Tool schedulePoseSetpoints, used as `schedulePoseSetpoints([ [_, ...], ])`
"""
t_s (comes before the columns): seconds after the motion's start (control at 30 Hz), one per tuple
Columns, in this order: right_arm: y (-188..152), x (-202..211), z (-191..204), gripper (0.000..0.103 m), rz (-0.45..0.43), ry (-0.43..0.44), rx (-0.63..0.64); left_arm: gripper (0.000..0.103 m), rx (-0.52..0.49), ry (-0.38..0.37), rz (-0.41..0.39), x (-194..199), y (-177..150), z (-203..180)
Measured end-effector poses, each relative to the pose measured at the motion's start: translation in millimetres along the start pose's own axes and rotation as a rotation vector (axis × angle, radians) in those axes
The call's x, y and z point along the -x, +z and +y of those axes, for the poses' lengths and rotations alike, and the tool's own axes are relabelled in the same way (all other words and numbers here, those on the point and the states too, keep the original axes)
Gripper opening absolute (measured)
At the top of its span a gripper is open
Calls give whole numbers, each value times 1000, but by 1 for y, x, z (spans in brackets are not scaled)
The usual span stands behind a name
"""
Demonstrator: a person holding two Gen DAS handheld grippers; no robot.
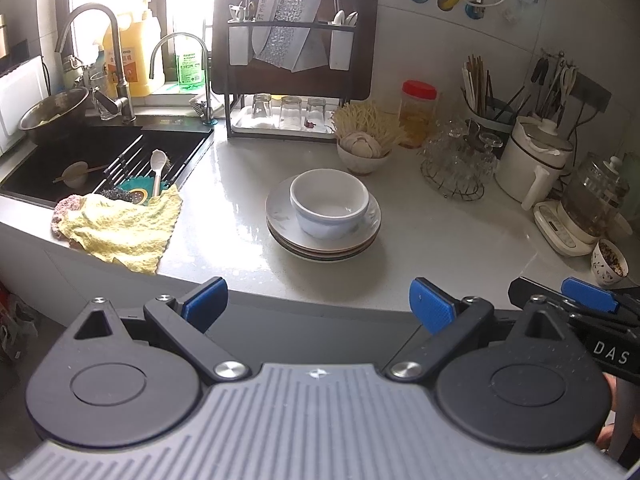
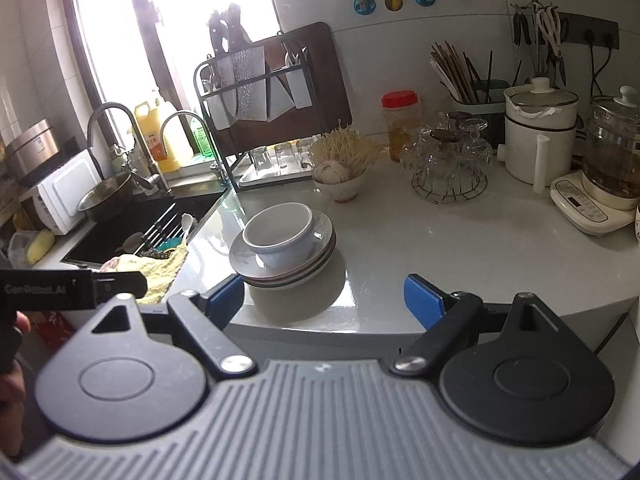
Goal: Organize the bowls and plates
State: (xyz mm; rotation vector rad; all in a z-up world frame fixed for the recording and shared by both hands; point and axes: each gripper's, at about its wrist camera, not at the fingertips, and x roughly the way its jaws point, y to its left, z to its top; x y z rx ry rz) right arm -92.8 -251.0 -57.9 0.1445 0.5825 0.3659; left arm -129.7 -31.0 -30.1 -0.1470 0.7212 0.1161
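A white bowl (image 1: 329,202) sits upright on a stack of several plates (image 1: 324,242) in the middle of the white counter. The bowl (image 2: 280,234) and plates (image 2: 288,270) also show in the right wrist view. My left gripper (image 1: 320,304) is open and empty, held off the counter's front edge, below the stack. My right gripper (image 2: 324,300) is open and empty, also off the front edge, just right of the stack. The right gripper's tip (image 1: 576,300) shows at the right edge of the left wrist view.
A sink (image 1: 112,160) with a yellow cloth (image 1: 120,228) lies left. A dish rack (image 1: 294,64) with glasses stands behind. A bowl of mushrooms (image 1: 364,148), a glass-cup holder (image 1: 456,160), a white pot (image 1: 532,156), a kettle (image 1: 588,204) and a small patterned bowl (image 1: 610,262) stand right.
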Motion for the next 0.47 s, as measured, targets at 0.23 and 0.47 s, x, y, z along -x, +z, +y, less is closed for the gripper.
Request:
schedulePoseSetpoints([
  [0.23,3,-2,-1,88,-7,3,4,99,-4,-8,0,-3,3,-1],
  [0.47,4,-1,2,88,-15,10,14,99,-4,-15,3,-4,4,-3],
])
